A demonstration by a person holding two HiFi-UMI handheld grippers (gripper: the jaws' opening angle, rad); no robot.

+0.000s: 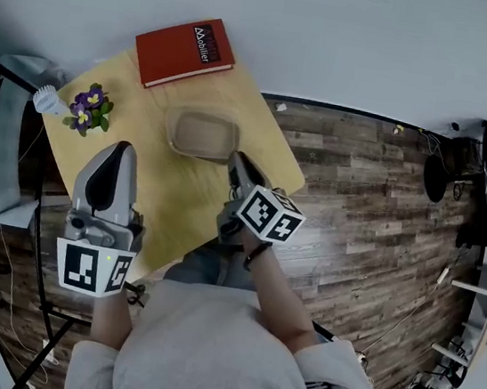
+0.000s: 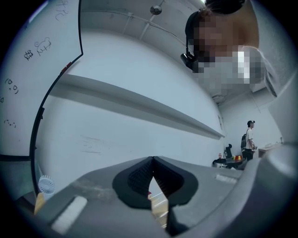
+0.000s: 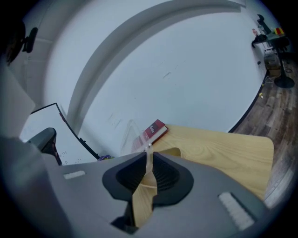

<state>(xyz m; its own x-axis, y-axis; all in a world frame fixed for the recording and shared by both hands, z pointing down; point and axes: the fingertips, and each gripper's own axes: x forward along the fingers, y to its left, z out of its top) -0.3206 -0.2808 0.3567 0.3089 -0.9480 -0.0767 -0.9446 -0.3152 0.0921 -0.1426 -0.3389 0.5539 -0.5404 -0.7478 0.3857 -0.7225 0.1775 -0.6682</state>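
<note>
**Clear tub pinched at its rim by the right gripper; left gripper shut and empty**

A pale wooden table [image 1: 170, 201] is seen running from the upper left toward the centre of the head view, set against a white wall. A red book [image 1: 185, 50] is laid at its upper end, touching the wall. Just below the book, at the middle of the frame, a clear plastic tub [image 1: 200, 134] is set on the tabletop.

The tub's lower right corner is gripped by the right gripper [image 1: 238, 160]. In the right gripper view the jaws of the right gripper [image 3: 148, 153] are pressed almost together, with only the thin see-through wall of the tub [image 3: 136, 138] caught between them. The book [image 3: 156, 130] is seen beyond. The gripper is held forward from the lower centre of the head view on an outstretched forearm.

The left gripper [image 1: 122, 147] is held over the table's lower left part, well apart from the tub. In its own view the left gripper [image 2: 152, 160] is seen with its tips brought together on nothing, pointed up at the wall.

A small pot of purple flowers [image 1: 87, 109] is placed near the table's left edge, with a white brush [image 1: 48, 101] just beside it.
</note>
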